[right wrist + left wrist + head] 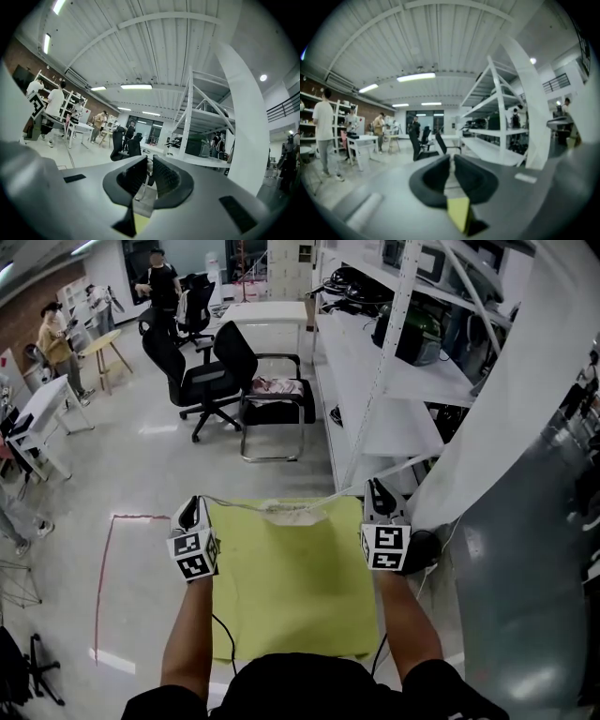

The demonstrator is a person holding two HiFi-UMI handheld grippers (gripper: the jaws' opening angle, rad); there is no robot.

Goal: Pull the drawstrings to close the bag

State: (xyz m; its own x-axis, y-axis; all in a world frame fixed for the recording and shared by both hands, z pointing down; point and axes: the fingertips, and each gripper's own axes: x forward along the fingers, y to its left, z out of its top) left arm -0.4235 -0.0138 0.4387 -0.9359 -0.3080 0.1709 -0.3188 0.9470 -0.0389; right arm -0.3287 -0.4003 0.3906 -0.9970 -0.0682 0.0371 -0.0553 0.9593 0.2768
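1. Bag (292, 514) lies at the far edge of the yellow table (291, 596), its white mouth bunched up.
2. Drawstrings (239, 505) run out from the mouth to both sides.
3. Left gripper (192, 512): jaws nearly together, pinching the left string.
4. Right gripper (377, 491): jaws nearly together, clamped on the right string.
5. Grippers are well apart, near the table's far corners.

The person stands over a yellow-green surface (291, 596) with arms out, the left gripper (193, 506) at its far left corner and the right gripper (376, 489) at its far right one. Between them, at the far edge, sits the bunched white mouth of the bag (292, 513), and the thin drawstrings (234, 503) stretch from it sideways to each gripper's tip. Beyond are black office chairs (208, 381), white shelving (375, 371) on the right, and pink tape (103, 568) on the floor.
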